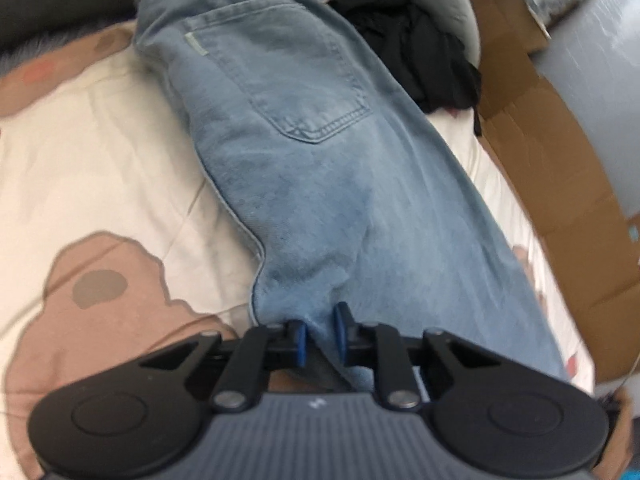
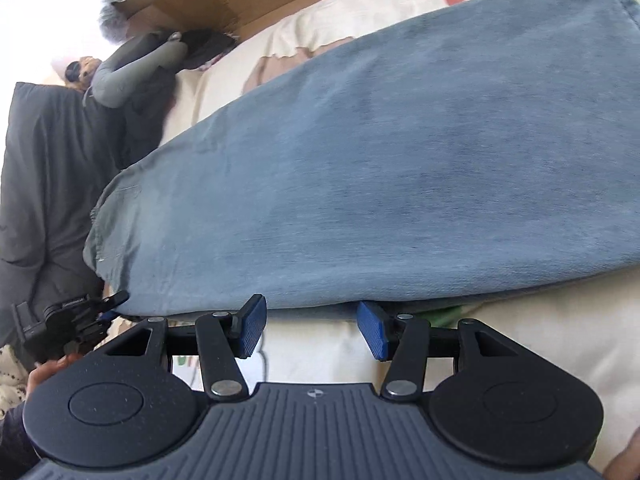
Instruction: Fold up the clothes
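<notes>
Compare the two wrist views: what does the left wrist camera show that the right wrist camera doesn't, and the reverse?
Only the left wrist view shows the jeans' back pocket, a black garment beyond it, and the left gripper shut on denim. Only the right wrist view shows the open right gripper at the jeans' edge and a grey garment. Both show the jeans, the patterned bedding and the cardboard box.

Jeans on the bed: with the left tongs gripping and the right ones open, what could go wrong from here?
1. The left tongs pinch only a small bunch of the jeans; a pull may slip it free or drag just one layer.
2. The right tongs sit open at the jeans' edge; closing there may also catch the bedsheet.
3. Black clothing lies close beside the jeans and could get folded in.
</notes>
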Demonstrator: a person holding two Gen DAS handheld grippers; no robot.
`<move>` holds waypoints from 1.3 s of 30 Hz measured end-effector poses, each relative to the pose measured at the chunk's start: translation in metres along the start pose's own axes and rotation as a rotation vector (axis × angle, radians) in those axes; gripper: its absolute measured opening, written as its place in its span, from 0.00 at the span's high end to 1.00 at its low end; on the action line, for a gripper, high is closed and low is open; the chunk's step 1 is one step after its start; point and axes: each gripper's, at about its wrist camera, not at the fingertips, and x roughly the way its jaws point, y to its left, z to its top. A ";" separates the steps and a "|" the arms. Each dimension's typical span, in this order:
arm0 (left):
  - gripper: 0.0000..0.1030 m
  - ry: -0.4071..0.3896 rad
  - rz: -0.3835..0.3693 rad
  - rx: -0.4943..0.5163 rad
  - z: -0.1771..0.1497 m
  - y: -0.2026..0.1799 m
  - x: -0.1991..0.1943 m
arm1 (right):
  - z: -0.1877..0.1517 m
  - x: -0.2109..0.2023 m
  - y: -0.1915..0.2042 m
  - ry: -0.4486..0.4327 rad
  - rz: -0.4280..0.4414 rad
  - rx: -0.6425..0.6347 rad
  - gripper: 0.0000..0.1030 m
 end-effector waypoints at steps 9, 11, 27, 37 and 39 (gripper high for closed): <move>0.67 0.000 0.048 0.165 -0.001 -0.018 -0.048 | 0.002 -0.027 -0.011 -0.096 0.026 0.050 0.44; 0.62 -0.025 0.013 0.204 0.008 -0.028 -0.049 | 0.006 -0.032 -0.011 -0.126 0.033 0.051 0.44; 0.75 0.152 0.075 0.395 -0.030 -0.048 0.014 | 0.011 -0.033 -0.034 -0.123 -0.188 -0.005 0.59; 0.65 0.108 -0.046 0.467 -0.034 -0.101 -0.001 | -0.004 -0.089 -0.072 -0.244 -0.228 0.144 0.54; 0.65 0.117 -0.084 0.485 -0.037 -0.111 0.001 | -0.006 -0.095 -0.082 -0.260 -0.242 0.172 0.54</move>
